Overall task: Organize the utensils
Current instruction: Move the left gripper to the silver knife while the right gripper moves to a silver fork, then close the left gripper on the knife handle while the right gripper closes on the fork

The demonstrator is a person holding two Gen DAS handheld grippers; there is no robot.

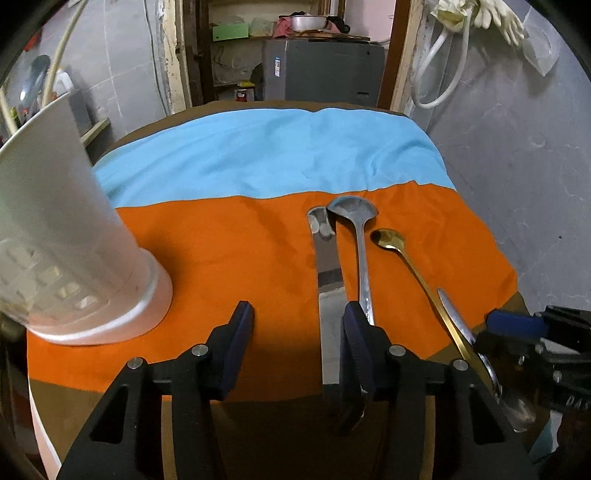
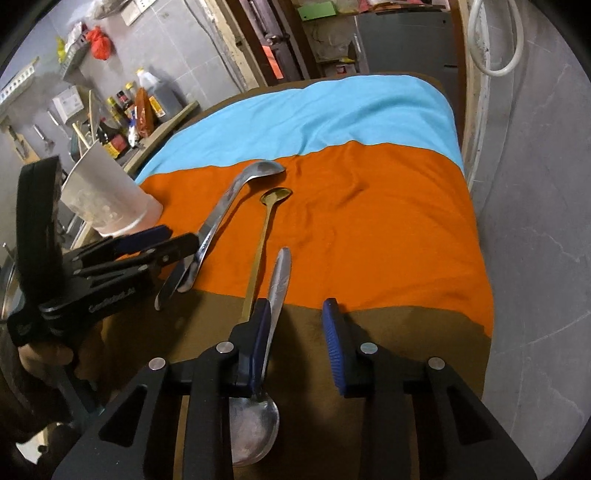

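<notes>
Nearest, in the right wrist view, the right gripper (image 2: 295, 332) tilts down over the brown front band of the striped cloth (image 2: 388, 229). Its jaws stand apart. The silver spoon (image 2: 279, 273) lies between them with its handle against the inner face of one blue pad. The other pad is clear of it, so nothing is pinched. The spoon's bowl sits close under the camera and its handle runs away onto the orange band. Just outside that same pad lies the thin gold spoon (image 2: 266, 221), its bowl pointing away.

Beside it, the left gripper (image 1: 297, 332) is spread too, above the near edge of the orange band. A flat metal spatula (image 1: 328, 273) lies on the cloth between its fingers, hard against the one nearer the right gripper. The other finger is well apart from it. The ladle (image 1: 364, 266) lies just beside the spatula, and its handle disappears behind that same finger. A hand (image 2: 44, 354) is visible gripping this tool's handle.

Further out on the left gripper's outer side, a white slotted utensil holder (image 1: 74, 258) stands on the orange band, well apart from the utensils. Beyond is the cloth's blue band. Past the table's end are a doorway with cluttered shelves, a metal basin (image 1: 308, 22) and bottles (image 2: 125, 110) on a ledge.
</notes>
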